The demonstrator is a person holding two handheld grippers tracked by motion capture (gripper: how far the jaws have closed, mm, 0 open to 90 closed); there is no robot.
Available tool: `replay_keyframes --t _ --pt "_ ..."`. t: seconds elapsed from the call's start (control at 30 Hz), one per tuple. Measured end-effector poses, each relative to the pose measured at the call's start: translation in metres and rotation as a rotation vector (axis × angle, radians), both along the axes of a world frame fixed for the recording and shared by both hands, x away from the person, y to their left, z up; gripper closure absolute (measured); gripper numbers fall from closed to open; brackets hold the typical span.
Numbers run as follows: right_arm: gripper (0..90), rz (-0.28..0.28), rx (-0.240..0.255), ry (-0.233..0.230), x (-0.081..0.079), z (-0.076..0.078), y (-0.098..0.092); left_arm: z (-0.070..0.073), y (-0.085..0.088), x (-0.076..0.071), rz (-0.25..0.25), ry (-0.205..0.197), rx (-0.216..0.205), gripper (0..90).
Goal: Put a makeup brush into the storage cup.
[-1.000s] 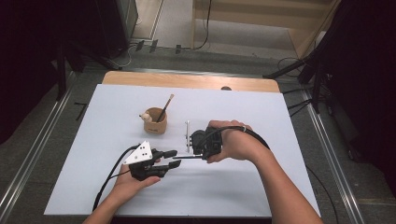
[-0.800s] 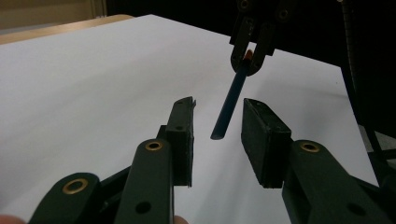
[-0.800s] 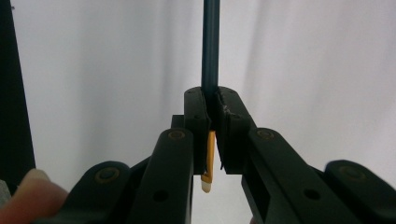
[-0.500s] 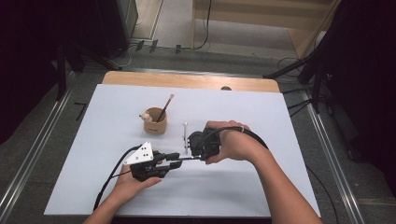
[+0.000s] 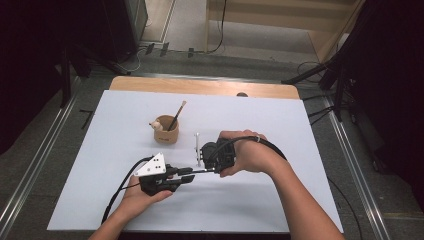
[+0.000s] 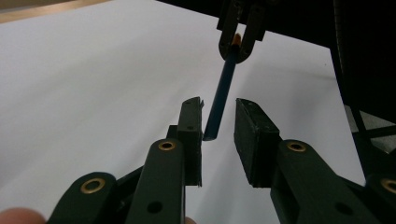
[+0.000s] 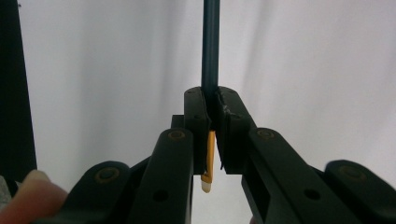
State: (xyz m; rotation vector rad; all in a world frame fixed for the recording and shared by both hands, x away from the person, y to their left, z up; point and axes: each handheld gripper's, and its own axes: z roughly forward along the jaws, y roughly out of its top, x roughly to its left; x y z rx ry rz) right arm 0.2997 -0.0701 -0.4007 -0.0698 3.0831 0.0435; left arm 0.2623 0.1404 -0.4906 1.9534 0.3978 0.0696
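A thin dark-blue pencil (image 6: 225,88) with an orange, white-tipped end (image 7: 208,164) spans the gap between the two grippers above the white table (image 5: 280,125). My right gripper (image 7: 212,100) is shut on it near the orange end, and the blue shaft (image 7: 210,46) runs away from the jaws. It also appears at the top of the left gripper view as the right gripper (image 6: 240,32). My left gripper (image 6: 218,109) is open, its jaws on either side of the pencil's free end, which lies close to the left jaw. From above, the left gripper (image 5: 189,175) points at the right gripper (image 5: 209,167).
A small wooden cup (image 5: 166,132) with a brush standing in it sits behind the left gripper. A thin pale stick-like item (image 5: 197,146) lies on the table beside the right hand. The table's wooden far edge (image 5: 200,86) and metal rails border the work area.
Both hands stay almost where they were; the right hand has drifted slightly toward the near edge with the pencil.
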Motion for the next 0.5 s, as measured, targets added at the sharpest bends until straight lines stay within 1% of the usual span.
replay_keyframes --t 0.03,0.07,0.1,0.13,0.17,0.2,0.27,0.33,0.43,0.5 --pt "84.9 0.005 -0.001 0.001 0.000 0.000 0.000 0.001 0.000 -0.001 0.000 -0.003 0.019 72.7" --pt "84.9 0.006 -0.001 0.001 0.000 0.000 0.000 0.001 -0.001 -0.001 -0.004 -0.004 0.018 72.5" --pt "84.9 0.007 -0.002 0.005 -0.001 -0.001 0.000 0.002 0.000 -0.001 -0.006 -0.005 0.037 72.0" --pt "84.9 0.007 -0.002 0.005 -0.001 -0.001 0.000 0.002 -0.001 -0.002 -0.005 -0.005 0.038 72.0" --pt "84.9 0.011 -0.003 0.003 -0.001 -0.001 0.001 0.003 -0.001 -0.002 -0.009 -0.003 0.049 71.9" --pt "84.9 0.010 -0.005 0.004 -0.001 -0.001 0.001 0.005 -0.001 -0.002 -0.009 0.005 0.066 72.0" --pt "84.9 0.011 -0.006 0.006 -0.002 -0.002 0.001 0.007 -0.002 -0.002 -0.014 0.003 0.096 72.6" --pt "84.9 0.020 -0.002 0.008 -0.001 -0.002 0.001 0.010 -0.003 -0.003 -0.013 0.007 0.117 73.0" --pt "84.9 0.021 -0.008 0.009 -0.002 -0.003 0.002 0.011 -0.003 -0.002 -0.006 0.020 0.117 73.9" --pt "84.9 0.024 -0.015 0.011 -0.003 -0.003 0.003 0.012 -0.003 -0.002 -0.003 0.019 0.127 73.9"
